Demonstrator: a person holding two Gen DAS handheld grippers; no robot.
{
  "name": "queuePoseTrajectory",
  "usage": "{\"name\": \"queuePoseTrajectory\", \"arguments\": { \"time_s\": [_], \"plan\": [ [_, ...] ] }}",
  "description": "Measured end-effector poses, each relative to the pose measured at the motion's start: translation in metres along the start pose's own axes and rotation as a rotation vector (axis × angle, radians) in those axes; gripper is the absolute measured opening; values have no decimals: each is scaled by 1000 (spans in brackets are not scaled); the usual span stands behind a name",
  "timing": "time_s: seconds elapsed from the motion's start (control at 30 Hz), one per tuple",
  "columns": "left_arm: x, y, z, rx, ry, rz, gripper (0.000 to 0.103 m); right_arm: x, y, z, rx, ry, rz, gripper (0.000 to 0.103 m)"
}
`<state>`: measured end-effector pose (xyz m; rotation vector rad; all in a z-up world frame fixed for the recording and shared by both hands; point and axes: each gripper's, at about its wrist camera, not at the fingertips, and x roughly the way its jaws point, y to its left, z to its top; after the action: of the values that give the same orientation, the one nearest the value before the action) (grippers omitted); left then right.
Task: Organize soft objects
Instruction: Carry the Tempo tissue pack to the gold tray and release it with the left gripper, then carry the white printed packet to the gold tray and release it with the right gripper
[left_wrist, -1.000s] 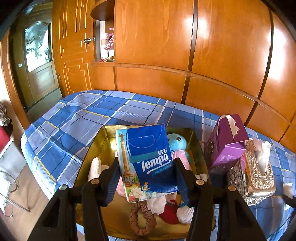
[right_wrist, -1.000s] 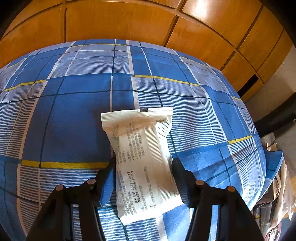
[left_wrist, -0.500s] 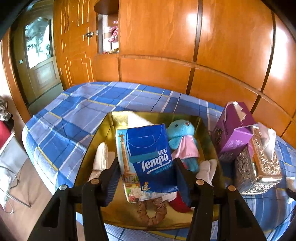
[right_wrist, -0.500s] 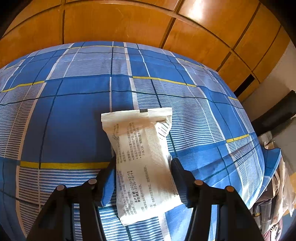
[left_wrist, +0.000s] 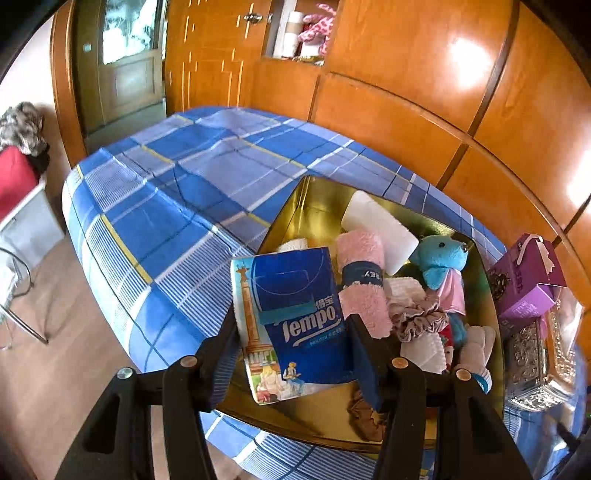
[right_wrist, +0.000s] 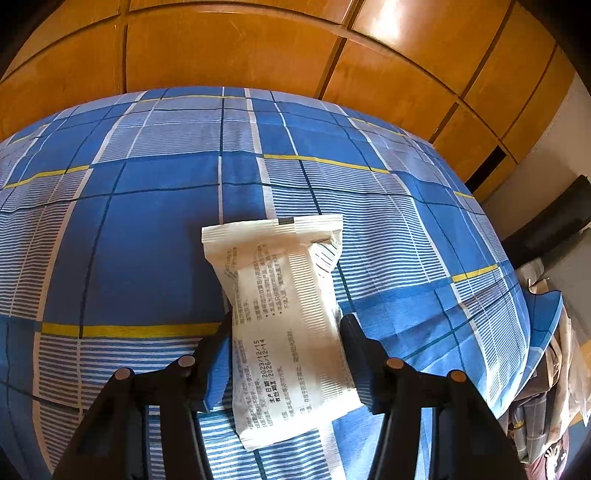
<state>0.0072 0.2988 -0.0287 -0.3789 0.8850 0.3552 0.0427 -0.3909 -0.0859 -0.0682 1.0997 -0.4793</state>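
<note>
Here, left gripper (left_wrist: 291, 325) jaws clamp tissue pack (left_wrist: 291, 317) above tray (left_wrist: 303, 214); right gripper (right_wrist: 284, 332) jaws clamp white pouch (right_wrist: 284, 317) over worktop. Both light, squashy, slick; mid-body hold suits.

Glossy gold tray (left_wrist: 314, 206) (mirror-like); fluffy pink towel (left_wrist: 364, 258); varnished wood panels (left_wrist: 399, 74).

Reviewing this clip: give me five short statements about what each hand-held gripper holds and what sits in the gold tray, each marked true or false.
1. The left hand-held gripper clamps a blue Tempo tissue pack. True.
2. The right hand-held gripper is empty. False: it holds a white sealed packet.
3. A teal plush toy lies in the gold tray. True.
4. The purple tissue box is inside the tray. False: it stands beside it.
5. The rolled towel is green. False: pink.
</note>
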Motion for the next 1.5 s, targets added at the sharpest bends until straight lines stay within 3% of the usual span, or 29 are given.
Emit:
{"name": "queuePoseTrajectory", "arguments": {
  "time_s": [0.07,0.13,0.3,0.5,0.8,1.07,1.5],
  "plan": [
    [5,-5,-4,3,19,-26,58,0,0,0,3,-1,-1,55],
    [11,-18,-10,29,41,-58,66,1,1,0,4,0,-1,55],
    [17,-38,-19,80,45,-28,74,0,1,1,6,0,-1,55],
    [-2,-47,-19,122,-49,47,80,-1,2,3,14,4,0,53],
    [-28,-67,-18,198,-119,-1,85,-5,17,18,-5,26,63,48],
    [-35,-82,-25,243,-113,-41,86,-13,48,50,-31,27,148,48],
    [-40,-93,-33,266,-105,-75,87,-89,113,129,-123,-125,295,48]
  ]
}}
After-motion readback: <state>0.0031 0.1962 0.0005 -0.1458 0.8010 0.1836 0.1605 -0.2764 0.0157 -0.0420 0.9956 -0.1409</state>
